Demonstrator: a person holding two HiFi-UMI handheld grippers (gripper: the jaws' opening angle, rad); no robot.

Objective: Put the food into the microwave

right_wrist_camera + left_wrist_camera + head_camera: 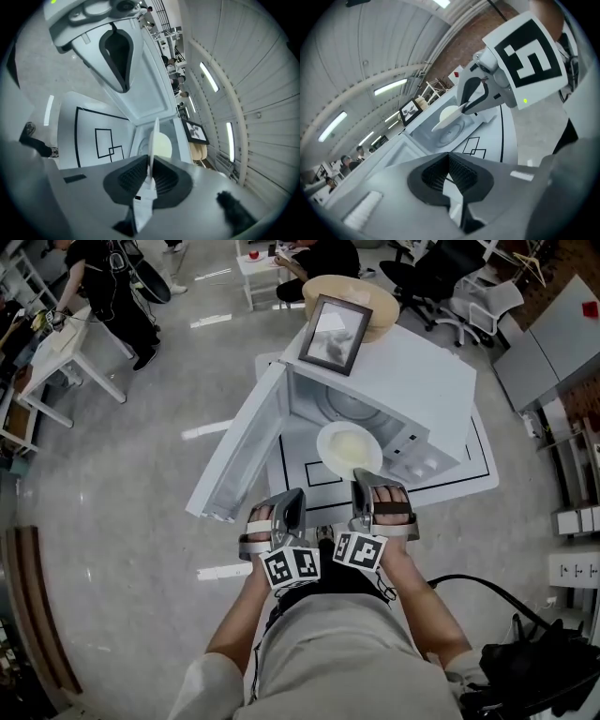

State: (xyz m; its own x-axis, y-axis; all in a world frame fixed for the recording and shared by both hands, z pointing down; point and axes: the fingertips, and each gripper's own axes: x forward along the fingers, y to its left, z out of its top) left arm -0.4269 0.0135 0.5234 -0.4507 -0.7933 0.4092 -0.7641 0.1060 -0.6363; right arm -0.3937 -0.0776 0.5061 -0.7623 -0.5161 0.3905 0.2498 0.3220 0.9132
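Head view had you standing at the microwave (412,390), its door (239,451) swung open toward the left of the frame. Your right gripper (364,486) was clamped on the near rim of the plate (323,451), with the pale food (349,446) lying on it.

— Agreed. In your right gripper view that rim stood edge-on between the ribbed pads, both pressing on it. The plate hung at the mouth of the oven, about the middle of the head view, with the turntable (352,404) showing just beyond it.

And your left gripper (292,502)?

— Your left gripper view showed its jaws together with nothing between them. In the head view it sat just beside the right one, lower centre of the frame, below the open door's inner edge. It touched neither the plate nor the door.

What stood on top of the oven?

— You had a picture frame (333,334) leaning there, upper centre, and a wooden bowl (366,296) just behind it. The table (483,470) under the oven carried black tape lines.
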